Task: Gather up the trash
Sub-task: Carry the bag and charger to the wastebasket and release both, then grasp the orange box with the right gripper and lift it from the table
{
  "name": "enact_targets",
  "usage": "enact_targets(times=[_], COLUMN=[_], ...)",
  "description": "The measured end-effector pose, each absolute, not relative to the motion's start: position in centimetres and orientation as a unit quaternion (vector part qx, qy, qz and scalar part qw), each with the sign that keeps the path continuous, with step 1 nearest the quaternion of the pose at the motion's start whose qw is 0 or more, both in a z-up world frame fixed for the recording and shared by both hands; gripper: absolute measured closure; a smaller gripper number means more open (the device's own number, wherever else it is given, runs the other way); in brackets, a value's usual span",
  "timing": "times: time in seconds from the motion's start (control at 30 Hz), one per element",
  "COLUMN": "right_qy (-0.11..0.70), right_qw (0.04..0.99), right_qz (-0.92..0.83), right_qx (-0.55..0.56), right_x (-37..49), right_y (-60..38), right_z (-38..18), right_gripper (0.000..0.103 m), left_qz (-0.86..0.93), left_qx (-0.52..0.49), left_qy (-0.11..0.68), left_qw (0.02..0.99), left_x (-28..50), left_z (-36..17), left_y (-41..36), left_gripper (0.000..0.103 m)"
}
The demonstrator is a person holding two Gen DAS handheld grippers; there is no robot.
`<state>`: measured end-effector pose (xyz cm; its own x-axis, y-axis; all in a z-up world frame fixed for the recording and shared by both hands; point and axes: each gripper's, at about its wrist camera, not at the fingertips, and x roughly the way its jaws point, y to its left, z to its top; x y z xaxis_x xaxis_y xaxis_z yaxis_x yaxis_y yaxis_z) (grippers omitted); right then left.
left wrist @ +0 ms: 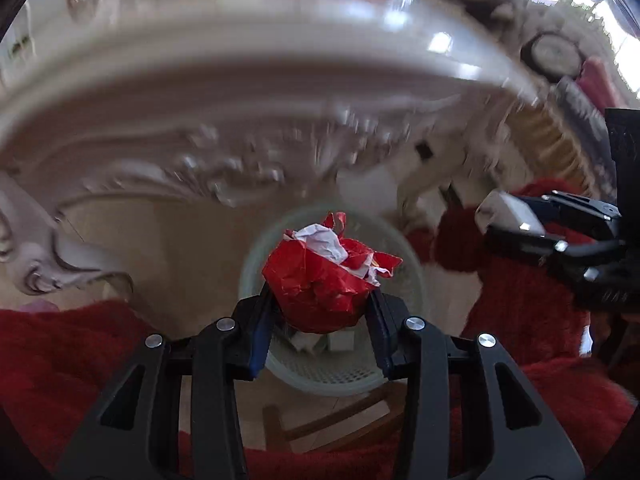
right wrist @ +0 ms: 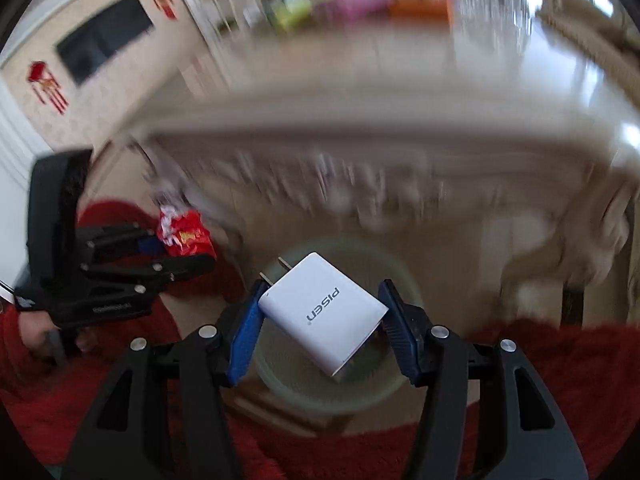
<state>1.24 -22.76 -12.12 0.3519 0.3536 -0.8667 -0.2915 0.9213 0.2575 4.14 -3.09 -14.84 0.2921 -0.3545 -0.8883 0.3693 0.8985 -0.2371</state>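
My left gripper point(left wrist: 322, 300) is shut on a crumpled red and white wrapper point(left wrist: 320, 276) and holds it above a pale round mesh wastebasket point(left wrist: 332, 376) on the floor. My right gripper point(right wrist: 324, 312) is shut on a white PISEN plug charger point(right wrist: 324, 312), also above the wastebasket point(right wrist: 296, 384). The right gripper with the charger point(left wrist: 508, 214) shows at the right of the left wrist view. The left gripper with the wrapper point(right wrist: 184, 236) shows at the left of the right wrist view.
A carved cream table point(left wrist: 200, 128) stands just beyond the basket, blurred by motion, with coloured items on top. Red fuzzy cushions point(left wrist: 60, 360) lie on both sides. A wooden chair frame point(left wrist: 340, 420) is below. A dark screen point(right wrist: 104, 36) hangs on the far wall.
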Motion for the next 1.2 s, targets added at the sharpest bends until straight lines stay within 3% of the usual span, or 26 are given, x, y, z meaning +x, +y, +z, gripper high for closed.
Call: enact_targets(times=[0.13, 0.17, 0.2, 0.27, 0.33, 0.63, 0.87, 1.2], right_qy=[0.564, 0.565, 0.566, 0.571, 0.570, 0.529, 0.406, 0.339], right_qw=[0.804, 0.804, 0.804, 0.802, 0.803, 0.831, 0.902, 0.936], right_qz=[0.185, 0.184, 0.181, 0.178, 0.172, 0.166, 0.143, 0.072], right_qx=[0.014, 0.013, 0.013, 0.015, 0.016, 0.044, 0.044, 0.054], right_x=[2.4, 2.4, 2.5, 2.7, 2.4, 1.5, 2.0, 14.3], right_y=[-22.0, -22.0, -21.9, -21.8, -22.1, -24.3, -26.6, -27.6], right_z=[-15.3, -15.5, -15.7, -16.1, -16.1, -13.4, -5.9, -0.3], right_gripper=[0.048, 0.048, 0.047, 0.045, 0.034, 0.033, 0.033, 0.033], left_qz=[-0.239, -0.240, -0.240, -0.234, -0.233, -0.206, -0.167, -0.152], left_qx=[0.035, 0.038, 0.046, 0.058, 0.060, 0.020, -0.008, -0.012], left_qy=[0.586, 0.592, 0.601, 0.609, 0.606, 0.529, 0.447, 0.352], left_qw=[0.773, 0.769, 0.761, 0.756, 0.758, 0.823, 0.879, 0.924], left_x=[5.0, 5.0, 5.2, 5.1, 4.5, 3.8, 4.1, 16.1], left_z=[-18.2, -18.8, -19.6, -20.3, -20.4, -15.7, -8.4, -0.6], left_y=[-4.9, -5.3, -5.7, -5.8, -6.1, -3.7, -0.2, 2.7], left_gripper=[0.062, 0.058, 0.052, 0.016, 0.010, 0.009, 0.009, 0.009])
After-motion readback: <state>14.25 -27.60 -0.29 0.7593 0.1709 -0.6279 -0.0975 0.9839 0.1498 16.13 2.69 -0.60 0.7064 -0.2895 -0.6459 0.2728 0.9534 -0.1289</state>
